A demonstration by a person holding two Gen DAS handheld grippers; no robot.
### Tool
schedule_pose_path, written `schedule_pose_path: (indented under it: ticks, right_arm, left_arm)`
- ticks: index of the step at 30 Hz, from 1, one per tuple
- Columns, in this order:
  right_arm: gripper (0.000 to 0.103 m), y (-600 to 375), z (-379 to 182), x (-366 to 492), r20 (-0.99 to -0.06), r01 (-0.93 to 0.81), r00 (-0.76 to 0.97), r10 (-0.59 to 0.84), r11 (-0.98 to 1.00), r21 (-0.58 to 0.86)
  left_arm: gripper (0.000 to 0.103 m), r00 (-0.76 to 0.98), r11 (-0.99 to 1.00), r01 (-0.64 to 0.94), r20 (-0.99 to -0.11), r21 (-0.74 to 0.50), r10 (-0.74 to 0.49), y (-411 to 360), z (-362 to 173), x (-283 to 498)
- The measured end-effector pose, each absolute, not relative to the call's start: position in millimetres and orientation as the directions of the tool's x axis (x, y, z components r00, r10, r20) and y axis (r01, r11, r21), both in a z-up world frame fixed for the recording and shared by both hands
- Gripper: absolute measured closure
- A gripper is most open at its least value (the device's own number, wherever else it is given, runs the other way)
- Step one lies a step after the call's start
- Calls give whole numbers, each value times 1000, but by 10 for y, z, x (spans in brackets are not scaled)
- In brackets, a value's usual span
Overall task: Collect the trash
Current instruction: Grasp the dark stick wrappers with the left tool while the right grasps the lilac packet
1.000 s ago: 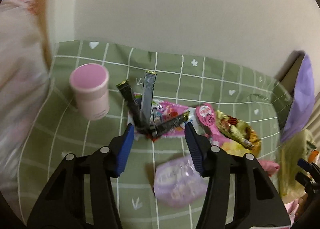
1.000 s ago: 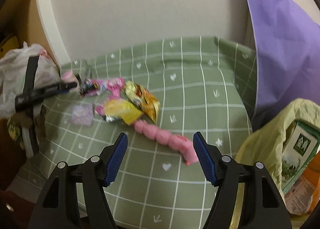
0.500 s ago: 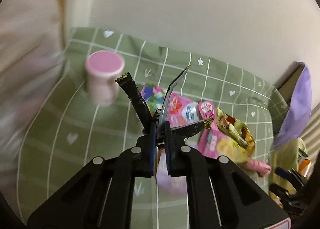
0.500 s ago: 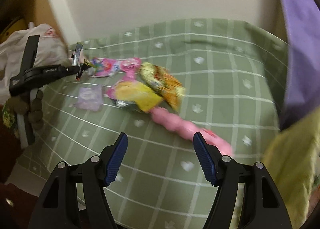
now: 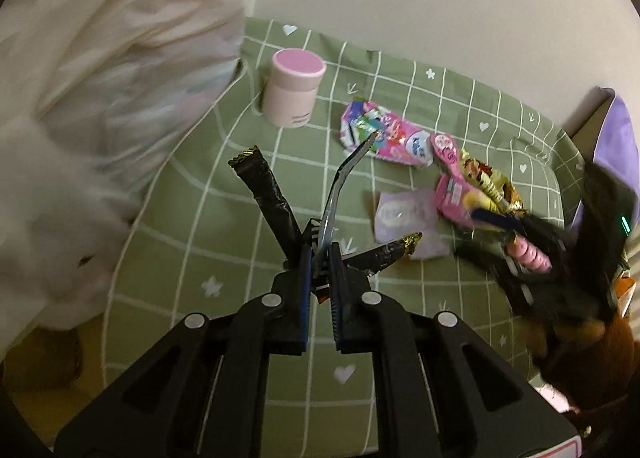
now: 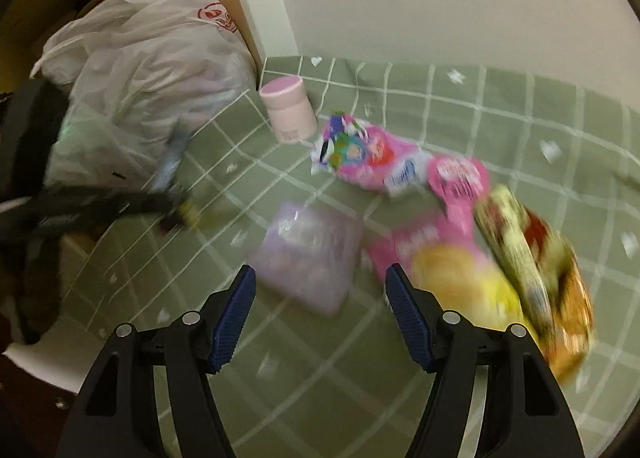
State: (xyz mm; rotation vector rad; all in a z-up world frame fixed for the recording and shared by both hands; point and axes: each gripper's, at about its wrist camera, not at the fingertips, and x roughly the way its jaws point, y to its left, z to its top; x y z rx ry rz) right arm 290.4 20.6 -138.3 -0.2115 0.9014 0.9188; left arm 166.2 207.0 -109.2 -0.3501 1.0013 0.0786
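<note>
A: What has the left gripper (image 5: 319,258) got?

B: Its jaws are pinched almost together on a bunch of dark stick sachets (image 5: 266,194), three strips fanning out from the tips: one leaning far-left, a thin one curving straight away, one poking right. They hang clear of the green checked cloth (image 5: 200,218).

A: And the right gripper (image 6: 320,290)?

B: Wide open, holding nothing, with a pale purple packet (image 6: 308,254) lying on the cloth just beyond the gap between its fingers.

A: Where is the rest of the trash?

B: Right of that packet sit a pink wrapper (image 6: 372,162) and a yellow and red snack bag (image 6: 532,258), piled together (that view is badly blurred). A pink-lidded jar (image 5: 294,88) stands farther off to the left, and a white plastic bag (image 6: 152,70) bulges at the left edge, probably the place for it all.

A: What might go wrong?

B: The sachets are gripped only at their crossed ends, so a quick swing towards the bag could shake one loose. The flat purple packet may slide on the cloth instead of lifting if the right fingers close too high.
</note>
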Motion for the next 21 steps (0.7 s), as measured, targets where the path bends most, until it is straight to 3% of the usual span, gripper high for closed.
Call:
schedule_pose_path:
  ticks: [7, 11, 13, 21]
  right_arm:
    - [55, 599, -1546, 3216, -781, -778, 232, 580, 593, 209]
    - [59, 562, -1554, 3106, -796, -780, 196, 573, 583, 228]
    - [68, 467, -1531, 2957, -803, -782, 177, 569, 577, 236]
    - [69, 220, -1516, 2634, -798, -749, 149, 583, 594, 294]
  left_arm:
    - [95, 526, 942, -223, -845, -250, -99, 2083, -1113, 1575]
    - [95, 543, 952, -214, -836, -220, -71, 2072, -1078, 1579]
    - [95, 551, 949, -215, -831, -233, -79, 2103, -1074, 1581]
    - [95, 553, 933, -229, -826, -278, -110, 2129, -1125, 1648]
